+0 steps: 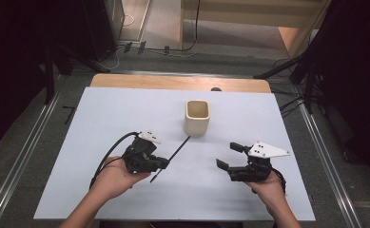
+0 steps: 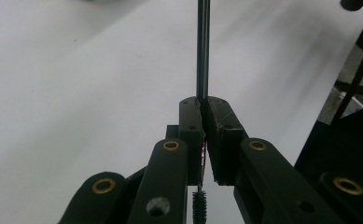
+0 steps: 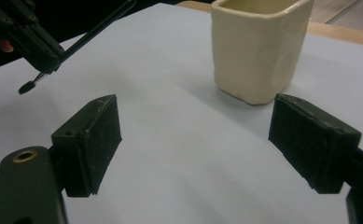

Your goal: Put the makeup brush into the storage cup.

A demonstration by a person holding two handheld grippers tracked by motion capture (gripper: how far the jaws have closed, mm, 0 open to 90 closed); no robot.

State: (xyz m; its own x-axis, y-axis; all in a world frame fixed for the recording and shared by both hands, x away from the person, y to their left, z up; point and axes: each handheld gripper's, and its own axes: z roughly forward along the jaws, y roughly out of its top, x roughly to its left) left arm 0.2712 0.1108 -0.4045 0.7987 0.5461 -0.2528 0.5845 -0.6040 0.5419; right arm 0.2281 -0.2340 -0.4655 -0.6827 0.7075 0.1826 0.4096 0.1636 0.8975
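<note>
Thin black brush (image 1: 175, 153): long straight rod with a small bristled tip at its near end, held above the white table (image 1: 102, 142), slanting up toward the cream cup (image 1: 197, 117), its far end just beside the cup's base.

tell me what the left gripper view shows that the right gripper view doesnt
Left gripper view alone: the two black jaws pressed together on the thin dark rod, with its bristled end poking out behind the pads.

Right gripper view alone: the cream square ceramic cup standing upright, and the right gripper with its jaws wide apart, nothing between them.

Both: the white table sheet, the rod, and the left gripper clamped on it.
</note>
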